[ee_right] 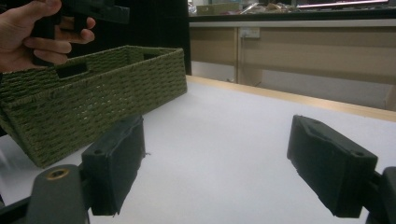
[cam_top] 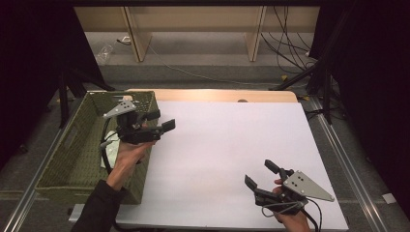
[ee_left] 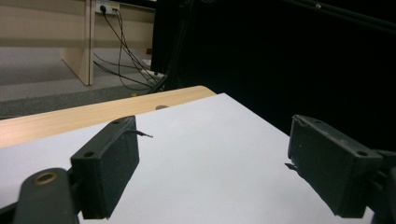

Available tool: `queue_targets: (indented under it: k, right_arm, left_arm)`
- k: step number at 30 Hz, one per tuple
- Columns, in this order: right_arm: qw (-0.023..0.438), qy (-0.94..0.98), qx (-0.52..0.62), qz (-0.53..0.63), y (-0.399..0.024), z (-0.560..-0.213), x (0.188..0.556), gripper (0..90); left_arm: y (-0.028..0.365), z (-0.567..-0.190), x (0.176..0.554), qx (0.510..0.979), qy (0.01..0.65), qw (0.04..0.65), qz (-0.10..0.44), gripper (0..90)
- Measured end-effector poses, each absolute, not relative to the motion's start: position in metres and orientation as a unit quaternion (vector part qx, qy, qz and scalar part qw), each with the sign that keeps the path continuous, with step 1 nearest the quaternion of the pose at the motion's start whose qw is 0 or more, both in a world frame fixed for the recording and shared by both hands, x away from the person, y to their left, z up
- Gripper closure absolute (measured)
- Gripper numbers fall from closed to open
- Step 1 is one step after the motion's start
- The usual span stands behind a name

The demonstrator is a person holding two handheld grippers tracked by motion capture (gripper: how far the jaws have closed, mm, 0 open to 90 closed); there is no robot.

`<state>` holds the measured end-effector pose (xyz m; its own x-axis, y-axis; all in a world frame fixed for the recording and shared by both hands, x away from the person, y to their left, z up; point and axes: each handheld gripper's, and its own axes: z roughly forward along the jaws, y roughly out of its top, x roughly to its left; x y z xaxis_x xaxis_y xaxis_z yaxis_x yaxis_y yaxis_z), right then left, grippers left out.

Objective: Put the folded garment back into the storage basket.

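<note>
At the far left, a green woven basket on the table's left edge, with a pale item lying inside, too small to identify. Just above the basket's right wall, the left gripper, jaws wide apart, holding nothing, pointing right over the white table. At the near right, the right gripper, low by the table's near edge, jaws likewise spread and empty, well apart from the basket.

Probably a pause between grasps, with a pick from the basket to come. Calls next for tipping the left gripper down into the basket and setting its jaws either side of the pale item before closing.

High view: looks down into the basket. Right gripper view: meets the basket's outer weave and handle slot side-on, the left hand above it. Left gripper view: bare white surface ahead, then the wooden far edge.
</note>
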<state>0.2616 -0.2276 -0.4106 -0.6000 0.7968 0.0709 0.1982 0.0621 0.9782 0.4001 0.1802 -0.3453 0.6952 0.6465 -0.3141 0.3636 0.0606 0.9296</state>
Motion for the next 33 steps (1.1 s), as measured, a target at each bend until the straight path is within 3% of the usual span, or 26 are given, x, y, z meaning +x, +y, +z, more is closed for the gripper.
queue_targets:
  k: [33]
  right_arm:
    - [0.259,0.681,0.365,0.579,-0.227,-0.411,0.262,20.1]
  left_arm:
    - [0.146,-0.364,0.368,0.704,0.299,0.63,0.134,15.6]
